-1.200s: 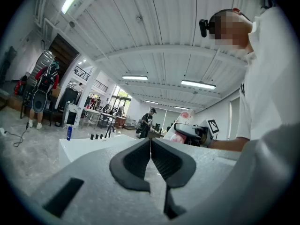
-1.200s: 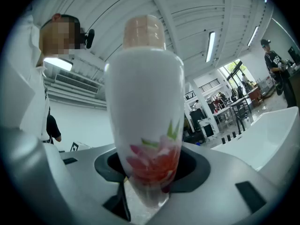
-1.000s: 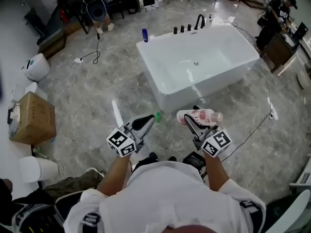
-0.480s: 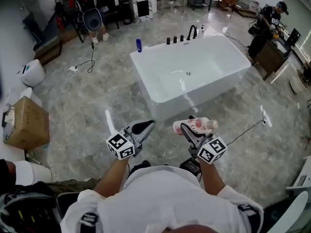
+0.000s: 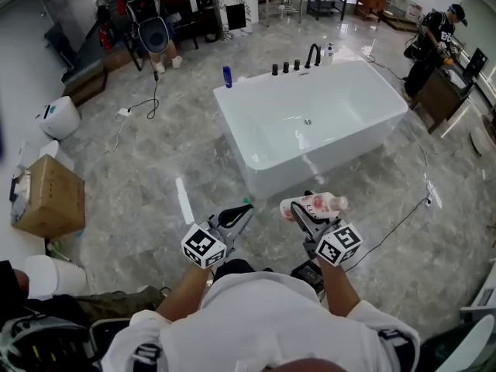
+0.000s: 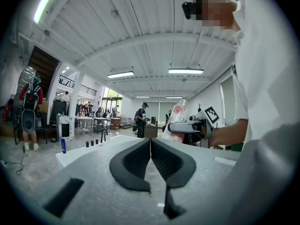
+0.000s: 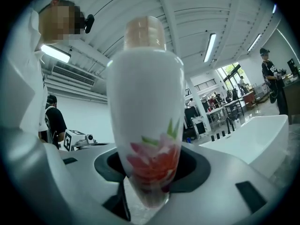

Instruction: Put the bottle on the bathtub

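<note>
A white bottle (image 5: 314, 205) with a pink flower print and a pale cap lies sideways in my right gripper (image 5: 304, 210), which is shut on it just short of the bathtub's near wall. In the right gripper view the bottle (image 7: 146, 111) fills the middle, gripped at its lower end. The white bathtub (image 5: 267, 175) stands ahead on the grey marble floor, with black taps (image 5: 297, 59) on its far rim. My left gripper (image 5: 242, 211) hangs to the left of the bottle, shut and holding nothing; its jaws meet in the left gripper view (image 6: 150, 149).
A small blue bottle (image 5: 227, 76) stands at the tub's far left corner. A cardboard box (image 5: 48, 195) and white bins sit at left. A cable (image 5: 403, 211) runs over the floor at right. Two people stand at the back, one by a desk (image 5: 431, 37).
Both grippers and the bottle have stayed in much the same pose while I shifted slightly in front of the tub. Nothing was taken hold of or let go.
</note>
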`<state>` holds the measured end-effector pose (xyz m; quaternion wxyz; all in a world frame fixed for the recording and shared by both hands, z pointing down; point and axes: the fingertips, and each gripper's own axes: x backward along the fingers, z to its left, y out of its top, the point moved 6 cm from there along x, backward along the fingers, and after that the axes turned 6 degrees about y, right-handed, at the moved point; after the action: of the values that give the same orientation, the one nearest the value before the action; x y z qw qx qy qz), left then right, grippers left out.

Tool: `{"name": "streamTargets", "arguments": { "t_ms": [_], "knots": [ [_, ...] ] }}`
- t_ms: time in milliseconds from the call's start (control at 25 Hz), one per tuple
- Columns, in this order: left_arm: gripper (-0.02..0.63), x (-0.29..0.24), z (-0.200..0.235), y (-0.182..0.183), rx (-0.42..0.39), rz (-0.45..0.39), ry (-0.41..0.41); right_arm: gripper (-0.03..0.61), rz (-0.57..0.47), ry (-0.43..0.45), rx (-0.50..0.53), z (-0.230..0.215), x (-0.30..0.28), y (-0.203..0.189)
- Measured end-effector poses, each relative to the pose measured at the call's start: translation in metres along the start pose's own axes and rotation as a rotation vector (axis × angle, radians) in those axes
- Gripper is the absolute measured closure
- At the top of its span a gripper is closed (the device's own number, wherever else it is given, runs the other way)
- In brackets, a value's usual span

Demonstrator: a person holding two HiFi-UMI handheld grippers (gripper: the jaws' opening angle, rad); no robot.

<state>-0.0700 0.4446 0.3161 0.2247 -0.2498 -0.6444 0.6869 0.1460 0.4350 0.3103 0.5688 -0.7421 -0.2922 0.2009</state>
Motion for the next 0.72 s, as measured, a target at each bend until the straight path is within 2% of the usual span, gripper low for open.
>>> {"name": "streamTargets", "arguments": {
  "t_ms": [280, 440, 720],
  "knots": [
    [0.595, -0.016, 0.011, -0.011, 0.032, 0.024, -0.022, 0.351, 0.003, -0.015, -0.028, -0.02, -0.01, -0.008],
    [0.595, -0.033, 0.026, -0.019, -0.06, 0.071, -0.038, 0.351, 0.026, -0.028, -0.044, -0.042, -0.029, -0.016],
    [0.595, -0.064, 0.086, -0.02, 0.026, 0.021, -0.045, 0.351, 0.077, -0.03, -0.061, -0.075, -0.081, -0.016]
  ]
}}
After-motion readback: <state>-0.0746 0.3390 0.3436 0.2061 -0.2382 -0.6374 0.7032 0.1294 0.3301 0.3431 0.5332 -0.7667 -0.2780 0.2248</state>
